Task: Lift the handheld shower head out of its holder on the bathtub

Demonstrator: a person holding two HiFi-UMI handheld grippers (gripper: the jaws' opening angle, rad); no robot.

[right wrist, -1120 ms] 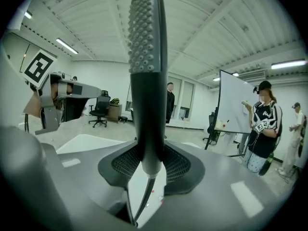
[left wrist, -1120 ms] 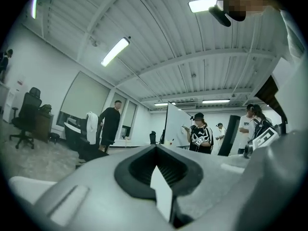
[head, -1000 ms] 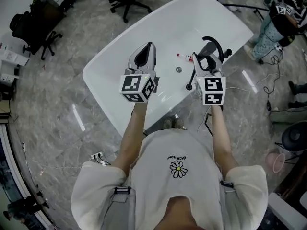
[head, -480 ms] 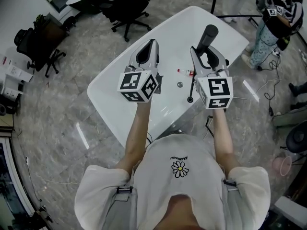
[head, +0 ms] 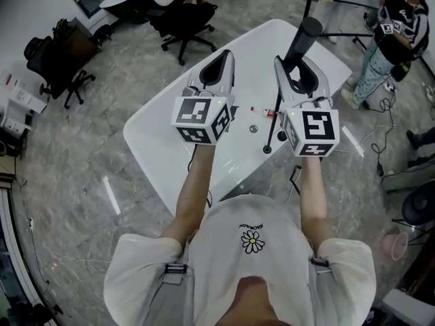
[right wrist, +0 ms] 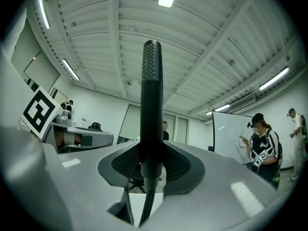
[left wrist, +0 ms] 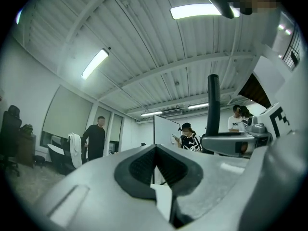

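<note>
The white bathtub (head: 158, 156) lies in front of me in the head view. My right gripper (head: 296, 72) is shut on the handle of the black handheld shower head (head: 304, 38), which stands upright well above the tub. Its hose (head: 274, 122) hangs down to a black fitting (head: 267, 149) at the tub's near rim. In the right gripper view the shower head (right wrist: 150, 81) rises straight between the pads of that gripper (right wrist: 150, 163). My left gripper (head: 220, 65) hovers beside it over the tub, shut with nothing in it (left wrist: 155, 166); the shower head (left wrist: 213, 105) shows to its right.
A small red-and-white bottle (head: 261, 111) and the drain (head: 253, 128) are inside the tub. Office chairs (head: 182, 11) stand beyond it, another chair (head: 66, 73) at the left. A person (head: 395, 26) stands at the far right, with cables (head: 380, 148) on the floor.
Both grippers have risen and moved away from me over the tub. The shower head has gone up with the right gripper and now stands more upright, hose trailing below.
</note>
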